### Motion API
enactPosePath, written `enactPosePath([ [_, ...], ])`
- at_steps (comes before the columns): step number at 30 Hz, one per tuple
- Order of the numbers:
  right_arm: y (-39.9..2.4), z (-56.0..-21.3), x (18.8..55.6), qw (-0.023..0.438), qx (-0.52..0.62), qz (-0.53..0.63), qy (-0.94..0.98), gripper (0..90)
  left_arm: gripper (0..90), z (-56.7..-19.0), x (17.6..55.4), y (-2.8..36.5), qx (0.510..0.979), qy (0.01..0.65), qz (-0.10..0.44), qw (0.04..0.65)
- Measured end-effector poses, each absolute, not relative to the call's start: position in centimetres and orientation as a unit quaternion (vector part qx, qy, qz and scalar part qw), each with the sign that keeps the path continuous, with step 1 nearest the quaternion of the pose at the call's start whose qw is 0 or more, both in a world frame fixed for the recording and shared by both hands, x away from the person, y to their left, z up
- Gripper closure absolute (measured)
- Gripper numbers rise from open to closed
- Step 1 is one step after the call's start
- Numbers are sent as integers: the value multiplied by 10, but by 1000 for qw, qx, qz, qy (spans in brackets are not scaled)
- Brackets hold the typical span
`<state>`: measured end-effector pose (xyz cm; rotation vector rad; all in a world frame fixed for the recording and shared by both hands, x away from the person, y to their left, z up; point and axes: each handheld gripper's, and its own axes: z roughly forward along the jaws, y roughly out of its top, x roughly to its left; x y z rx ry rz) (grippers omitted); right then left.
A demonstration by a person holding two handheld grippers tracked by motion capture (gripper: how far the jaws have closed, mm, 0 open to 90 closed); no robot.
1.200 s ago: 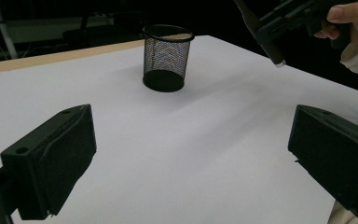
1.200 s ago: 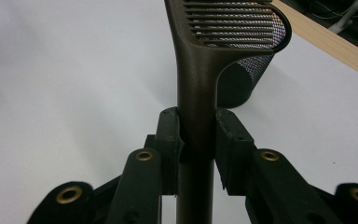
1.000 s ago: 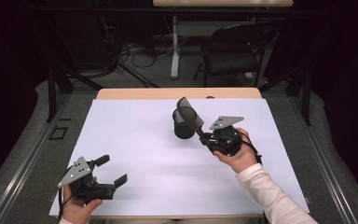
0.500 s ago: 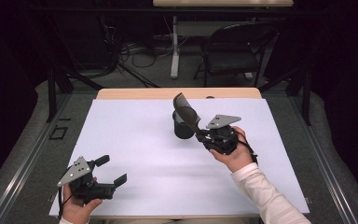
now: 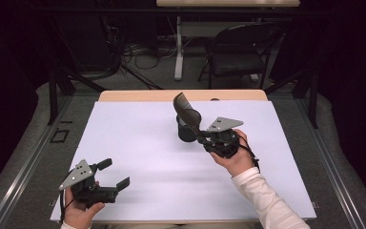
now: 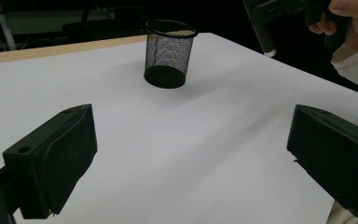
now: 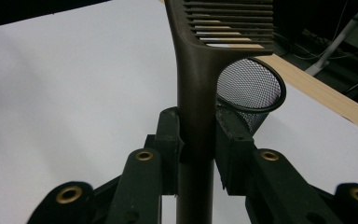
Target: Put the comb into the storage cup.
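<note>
**Comb drifts in over the mesh cup**

Leftward and a little toward the far edge is how the right gripper [image 5: 201, 136] has travelled since the earlier high view, carrying the dark comb [image 5: 187, 110] with it. Its toothed head now rises just above the black mesh cup [image 5: 185, 131], where a moment ago it sat off at the cup's 3 o'clock. The jaws are clamped on the comb's handle, one pad on each side, as the right gripper view [image 7: 197, 140] shows plainly, with the cup's open rim [image 7: 249, 88] just past the handle at about 2 o'clock.

The cup stands upright on the white table [image 5: 138, 143], slightly beyond its middle toward 12 o'clock. At 7 o'clock the left gripper [image 5: 112, 174] has not shifted; its jaws stand apart with nothing between them.

Judging by this, the approach is nearly done. What probably remains is tipping the comb more upright so its handle end points into the cup, then letting go. Released at a slant, the comb might catch the rim and tip the light cup.
</note>
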<state>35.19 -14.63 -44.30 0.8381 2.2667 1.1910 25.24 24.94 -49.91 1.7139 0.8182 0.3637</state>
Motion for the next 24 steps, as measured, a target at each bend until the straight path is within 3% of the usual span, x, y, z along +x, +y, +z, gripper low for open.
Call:
enactPosePath([
  [24, -148, -439, 349, 236, 303, 475, 792, 729, 23, -499, 254, 249, 727, 358, 151, 566],
])
